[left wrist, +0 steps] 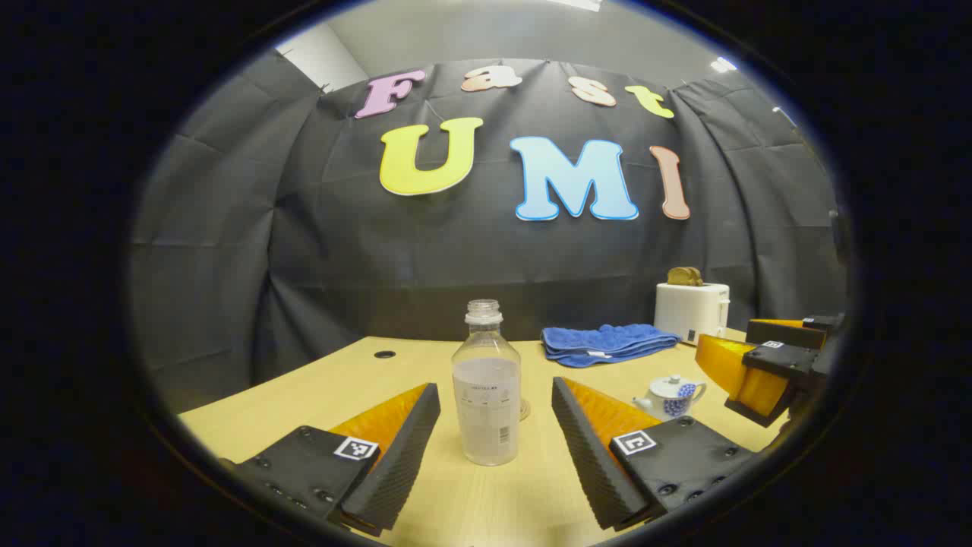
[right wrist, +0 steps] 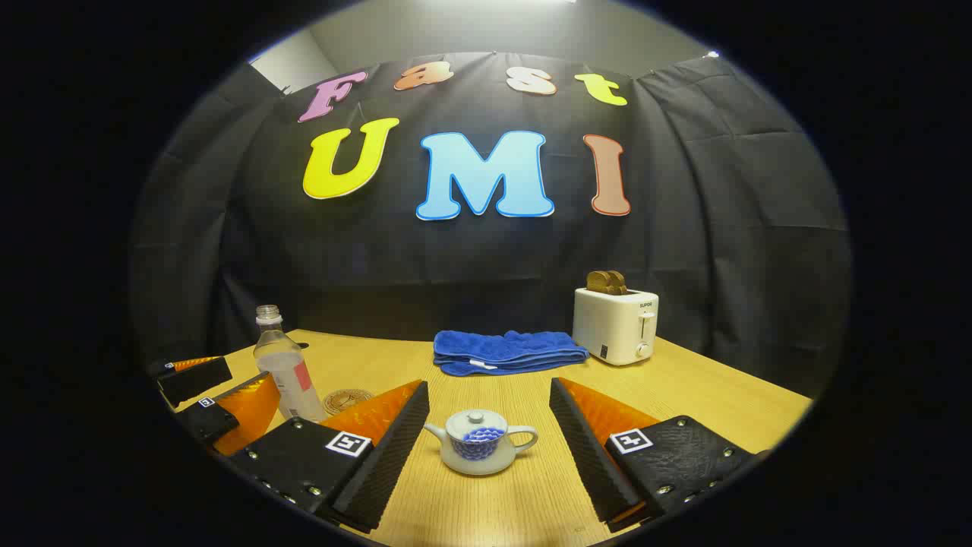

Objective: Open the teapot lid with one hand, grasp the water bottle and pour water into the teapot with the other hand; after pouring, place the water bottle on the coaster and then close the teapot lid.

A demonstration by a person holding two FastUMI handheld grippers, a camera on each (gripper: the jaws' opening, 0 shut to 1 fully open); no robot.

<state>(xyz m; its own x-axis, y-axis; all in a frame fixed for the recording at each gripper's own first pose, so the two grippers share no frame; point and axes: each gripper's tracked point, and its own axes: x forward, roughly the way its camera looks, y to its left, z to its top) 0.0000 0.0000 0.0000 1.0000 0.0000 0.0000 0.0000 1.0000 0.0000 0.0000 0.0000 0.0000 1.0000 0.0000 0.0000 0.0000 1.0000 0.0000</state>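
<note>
Nothing is done yet: the teapot (right wrist: pixel 479 443) has its lid (right wrist: pixel 475 420) on. My left gripper (left wrist: pixel 495 425) brackets the water bottle (left wrist: pixel 487 387), fingers released; my right gripper (right wrist: pixel 489 425) gapes around the teapot, with the coaster (right wrist: pixel 346 399) just beside the bottle.

What I count on the table

I see one water bottle (left wrist: pixel 486 399), one teapot (right wrist: pixel 480 441) with one lid (right wrist: pixel 475 422) on it, one coaster (right wrist: pixel 346 399), one folded blue towel (right wrist: pixel 505 351), one toaster (right wrist: pixel 616 324) holding what looks like two slices of toast (right wrist: pixel 607 282), and two grippers.
</note>
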